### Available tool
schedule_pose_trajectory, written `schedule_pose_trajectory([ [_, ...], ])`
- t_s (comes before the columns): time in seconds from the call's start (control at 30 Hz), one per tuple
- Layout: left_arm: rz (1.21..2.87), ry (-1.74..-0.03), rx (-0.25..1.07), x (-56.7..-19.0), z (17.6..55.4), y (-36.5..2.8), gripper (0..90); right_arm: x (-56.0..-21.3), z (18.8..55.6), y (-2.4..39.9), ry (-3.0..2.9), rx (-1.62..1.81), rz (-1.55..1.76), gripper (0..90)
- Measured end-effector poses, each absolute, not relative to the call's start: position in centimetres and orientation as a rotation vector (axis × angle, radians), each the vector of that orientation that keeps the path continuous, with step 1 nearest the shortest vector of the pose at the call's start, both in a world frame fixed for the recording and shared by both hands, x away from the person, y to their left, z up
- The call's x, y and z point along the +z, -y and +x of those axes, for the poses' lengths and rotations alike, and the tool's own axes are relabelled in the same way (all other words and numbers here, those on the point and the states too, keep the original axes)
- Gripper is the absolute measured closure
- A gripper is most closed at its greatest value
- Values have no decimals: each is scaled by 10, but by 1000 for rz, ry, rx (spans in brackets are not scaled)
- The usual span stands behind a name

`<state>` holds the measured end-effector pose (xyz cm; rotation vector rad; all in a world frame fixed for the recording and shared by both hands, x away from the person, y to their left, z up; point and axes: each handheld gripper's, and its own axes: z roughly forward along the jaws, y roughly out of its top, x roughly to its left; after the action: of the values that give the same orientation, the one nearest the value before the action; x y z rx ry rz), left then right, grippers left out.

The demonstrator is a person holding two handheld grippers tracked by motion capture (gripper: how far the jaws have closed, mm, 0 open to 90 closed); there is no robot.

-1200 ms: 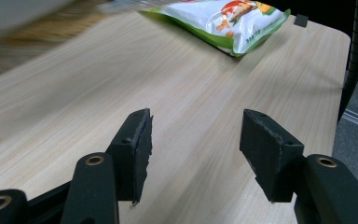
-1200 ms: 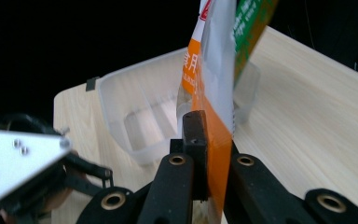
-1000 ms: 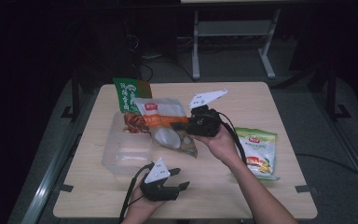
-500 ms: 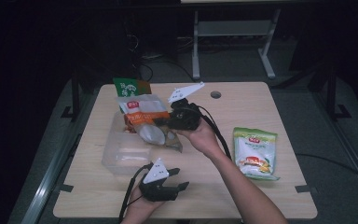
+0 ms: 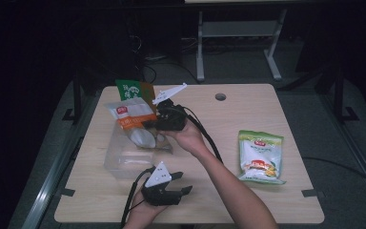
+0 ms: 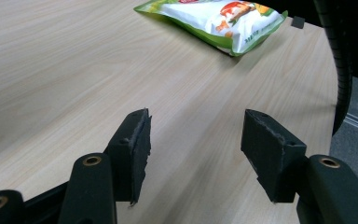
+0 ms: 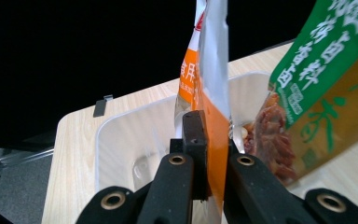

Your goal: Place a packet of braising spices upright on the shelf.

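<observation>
Pinching an orange bag (image 7: 213,116) edge-on, my right gripper (image 7: 208,140) has its jaws pressed together on the packet, which rises straight up the middle of the right gripper view. In the high view the right gripper (image 5: 167,119) sits just left of centre, my hand wrapped round it, and the orange bag (image 5: 132,121) hangs to its left over a clear tub (image 5: 124,160). That bag's lower, silvery end dips toward the tub's opening; whether it touches the tub I cannot tell. In the right gripper view the tub (image 7: 121,149) shows pale behind the bag, on the table (image 7: 72,154).

Just beside the orange bag, on the right of the right gripper view, a green bag (image 7: 321,84) leans tilted, with brown pieces showing through its clear part. In the high view the green bag (image 5: 131,89) is at the upper left of the table, behind the orange one.

My left gripper (image 5: 164,188) rests low in the high view, near the table's (image 5: 267,200) front edge, below the tub. Its jaws stand spread with nothing between them: in the left gripper view (image 6: 193,140) only bare wood lies between the two pads.

A third bag, the lime bag (image 5: 260,156), lies flat at the right of the table, well apart from both grippers. It appears at the top of the left gripper view (image 6: 219,21).
</observation>
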<state>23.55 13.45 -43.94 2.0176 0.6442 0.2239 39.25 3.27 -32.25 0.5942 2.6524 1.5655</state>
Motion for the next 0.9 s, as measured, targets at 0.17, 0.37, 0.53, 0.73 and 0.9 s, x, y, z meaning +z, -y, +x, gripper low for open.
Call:
schedule_pose_trajectory([
  [0.17, 2030, -639, 211, -442, 236, -135, 408, -334, 400, -49, -2692, 1559, 602, 900],
  [0.37, 2013, -656, 213, -442, 236, -135, 405, -348, 412, -63, -2729, 1563, 619, 900],
  [0.53, 2013, -667, 214, -443, 237, -137, 403, -359, 417, -72, -2748, 1541, 633, 900],
  [0.73, 2012, -666, 226, -442, 236, -137, 403, -365, 419, -75, -2763, 1492, 637, 895],
  [0.9, 2008, -678, 219, -442, 236, -137, 401, -361, 419, -75, -2781, 1427, 631, 824],
])
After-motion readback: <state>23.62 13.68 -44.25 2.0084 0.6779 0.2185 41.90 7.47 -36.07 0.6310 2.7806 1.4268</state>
